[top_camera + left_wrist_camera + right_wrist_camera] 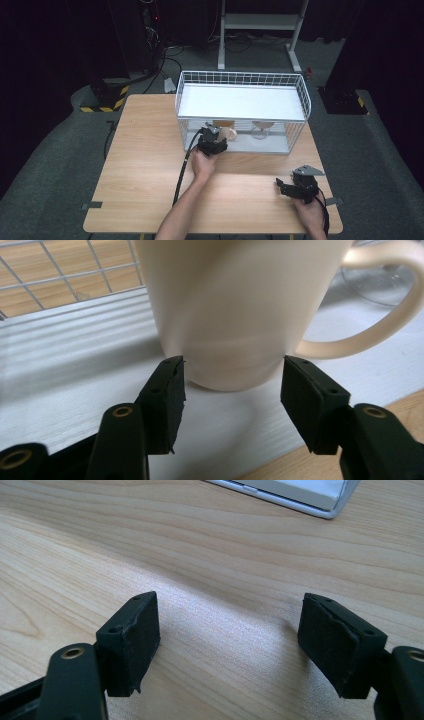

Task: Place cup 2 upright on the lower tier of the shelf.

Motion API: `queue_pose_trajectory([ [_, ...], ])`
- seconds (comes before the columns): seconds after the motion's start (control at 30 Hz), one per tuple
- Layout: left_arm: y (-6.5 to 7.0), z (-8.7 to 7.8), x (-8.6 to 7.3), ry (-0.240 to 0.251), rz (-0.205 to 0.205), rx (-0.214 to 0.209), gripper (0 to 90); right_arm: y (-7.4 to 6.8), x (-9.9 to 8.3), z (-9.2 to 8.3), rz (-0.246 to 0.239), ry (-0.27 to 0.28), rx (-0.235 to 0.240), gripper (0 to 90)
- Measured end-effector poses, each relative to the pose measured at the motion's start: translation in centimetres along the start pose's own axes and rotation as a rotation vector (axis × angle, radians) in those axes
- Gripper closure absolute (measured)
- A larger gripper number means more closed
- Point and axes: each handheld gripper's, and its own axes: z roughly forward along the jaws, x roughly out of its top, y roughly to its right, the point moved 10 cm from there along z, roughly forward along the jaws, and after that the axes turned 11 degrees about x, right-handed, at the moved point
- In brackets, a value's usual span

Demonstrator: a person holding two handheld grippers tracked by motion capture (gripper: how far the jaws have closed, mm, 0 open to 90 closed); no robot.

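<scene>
My left fingers [232, 385] just clamped the cream mug [235, 305] low on the rack's [240, 82] bottom shelf (right fingers [240, 645] open, idle on the surface), so it might tip out.

In the left gripper view the top edge is cutting off the rim and upper body of the cream ceramic mug [235, 310], and its looped handle [385, 315] is running out past the right edge. Motion blur is smearing the mug's lower wall, so whether the black pads are pressing on it is hard to tell. Behind the handle, a clear glass piece [380, 287] is showing just a curved sliver. In the high view the white wire basket's [295, 87] upper shelf is hiding most of the mug [229, 133].
</scene>
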Motion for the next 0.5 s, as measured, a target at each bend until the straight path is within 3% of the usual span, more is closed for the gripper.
queue_pose_trajectory([
  [0.17,-0.32,0.34,0.15,-0.003,0.012,0.029,46.0,-0.02,0.0,0.0,0.002,0.0,0.001,24.5],
  [0.2,0.02,0.39,0.21,-0.007,-0.002,0.012,46.3,-0.02,0.0,0.0,0.002,0.0,0.001,24.5],
  [0.3,-0.46,0.6,0.36,-0.009,0.034,0.028,49.6,-0.02,0.0,0.0,0.002,0.0,0.001,24.5],
  [0.37,-0.2,0.76,0.35,-0.014,-0.001,0.013,50.5,-0.02,0.01,0.01,0.002,0.001,0.0,24.5],
  [0.5,-0.25,0.89,0.33,-0.016,0.002,0.016,51.5,-0.01,0.01,0.0,0.002,0.001,0.0,24.6],
])
